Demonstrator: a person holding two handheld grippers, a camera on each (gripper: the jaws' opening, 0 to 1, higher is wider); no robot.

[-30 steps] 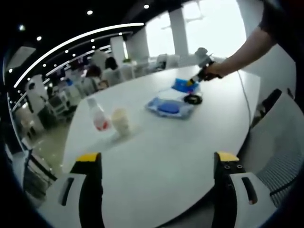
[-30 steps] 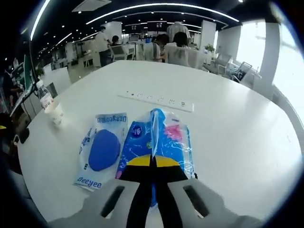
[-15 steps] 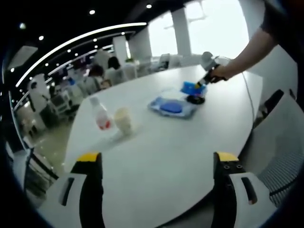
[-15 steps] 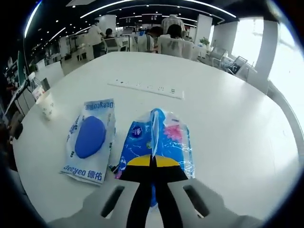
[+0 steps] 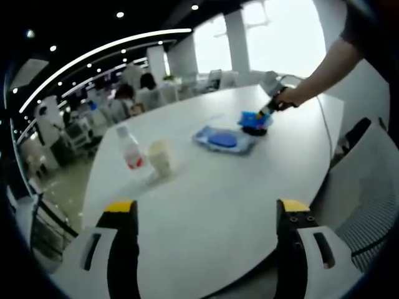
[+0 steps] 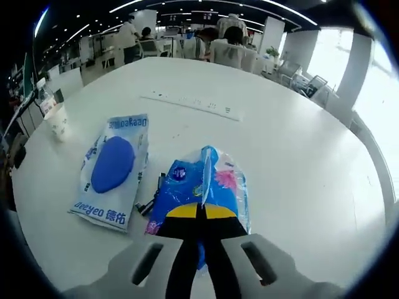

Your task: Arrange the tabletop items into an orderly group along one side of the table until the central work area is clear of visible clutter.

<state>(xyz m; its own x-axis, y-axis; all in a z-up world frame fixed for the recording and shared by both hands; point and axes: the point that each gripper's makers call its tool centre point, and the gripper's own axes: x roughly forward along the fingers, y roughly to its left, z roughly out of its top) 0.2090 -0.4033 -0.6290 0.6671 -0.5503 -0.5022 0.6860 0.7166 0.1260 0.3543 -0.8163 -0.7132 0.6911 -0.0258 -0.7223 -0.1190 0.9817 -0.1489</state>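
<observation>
Right now the right gripper (image 6: 201, 219) has its jaws pinched together on the near end of the blue tissue pack (image 6: 202, 187), whose long axis runs toward twelve o'clock, straight out from the jaws in the right gripper view. At about ten o'clock, just beside it and roughly parallel, lies the wet-wipe packet (image 6: 113, 169), with a small black object (image 6: 151, 197) between the two. A white power strip (image 6: 193, 103) lies farther out across the table (image 6: 299, 162). The left gripper (image 5: 207, 215) hangs wide open over the near table edge, holding nothing; the paper cup (image 5: 158, 156) and bottle (image 5: 130, 149) stand at its eleven o'clock, nearer to it than the packs.
</observation>
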